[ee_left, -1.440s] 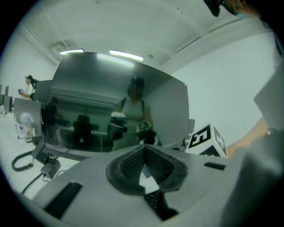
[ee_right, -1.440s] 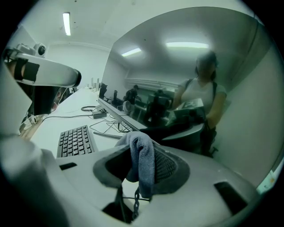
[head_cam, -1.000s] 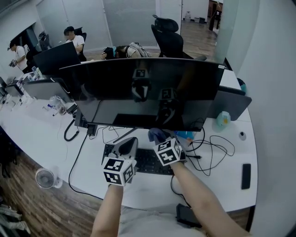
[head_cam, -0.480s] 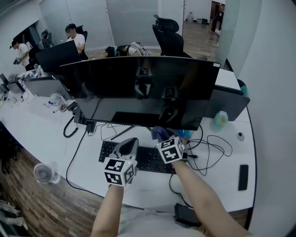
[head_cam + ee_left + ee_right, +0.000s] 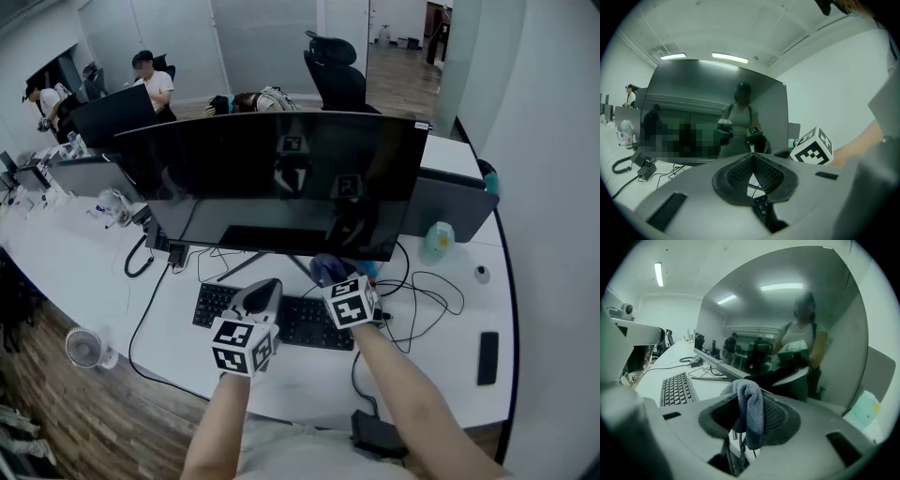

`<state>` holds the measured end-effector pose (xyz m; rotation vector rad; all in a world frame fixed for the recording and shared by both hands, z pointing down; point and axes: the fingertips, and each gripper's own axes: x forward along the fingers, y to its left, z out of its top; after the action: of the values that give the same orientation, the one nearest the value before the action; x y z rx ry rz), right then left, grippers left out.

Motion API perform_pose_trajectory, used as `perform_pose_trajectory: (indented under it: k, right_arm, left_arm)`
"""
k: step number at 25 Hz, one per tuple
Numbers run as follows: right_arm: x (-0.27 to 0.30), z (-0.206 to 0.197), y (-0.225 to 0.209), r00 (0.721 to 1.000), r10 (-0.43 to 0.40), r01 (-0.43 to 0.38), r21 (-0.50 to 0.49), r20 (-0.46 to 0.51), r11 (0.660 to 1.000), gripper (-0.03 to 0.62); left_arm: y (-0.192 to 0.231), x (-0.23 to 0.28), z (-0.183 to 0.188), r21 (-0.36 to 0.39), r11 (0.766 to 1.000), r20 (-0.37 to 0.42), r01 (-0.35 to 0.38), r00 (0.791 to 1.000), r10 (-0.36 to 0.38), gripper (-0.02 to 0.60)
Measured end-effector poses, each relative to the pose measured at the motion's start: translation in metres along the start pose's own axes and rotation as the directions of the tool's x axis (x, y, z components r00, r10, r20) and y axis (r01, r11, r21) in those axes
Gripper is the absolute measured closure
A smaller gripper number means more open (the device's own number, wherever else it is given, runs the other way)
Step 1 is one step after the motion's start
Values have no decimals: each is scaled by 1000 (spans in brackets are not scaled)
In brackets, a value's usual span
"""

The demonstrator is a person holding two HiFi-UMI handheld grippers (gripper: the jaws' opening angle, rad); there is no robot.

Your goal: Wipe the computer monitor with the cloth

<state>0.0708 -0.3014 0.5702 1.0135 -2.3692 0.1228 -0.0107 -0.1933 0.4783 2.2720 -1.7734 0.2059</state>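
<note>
Right gripper (image 5: 330,275) has edged up and forward since a second ago, closer to the lower edge of the monitor (image 5: 281,178); left gripper (image 5: 260,294) has barely shifted.

Right jaws: clamped on a fold of the blue cloth (image 5: 750,411), which bunches up over the pads and hangs limp between them. Cloth is above the keyboard (image 5: 305,323), just under the monitor's bottom edge and right of its stand, not yet touching the glass as far as I can tell.

Left jaws: closed tip to tip, nothing held, hovering over the keyboard near the front edge of the desk (image 5: 94,272).

Monitor stands at mid-tabletop, screen dark and glossy, reflecting both grippers.

Handling, judged: cloth is light, soft and floppy, so the pinched fold is a fair hold, but only the bunched end beyond the jaws should meet the screen. Panel looks thin and wide on a slim stand, likely to rock and to mark easily; light, even strokes. If steadying is needed, take the bezel edge, not the glass.
</note>
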Motion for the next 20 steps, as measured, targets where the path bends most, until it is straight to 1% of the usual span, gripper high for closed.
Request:
perform_pose_trajectory:
  k: [20]
  right_arm:
    - [-26, -19, -45, 999, -28, 28, 29, 20, 999, 462]
  left_arm:
    - [-47, 27, -3, 18, 998, -14, 55, 998, -55, 574]
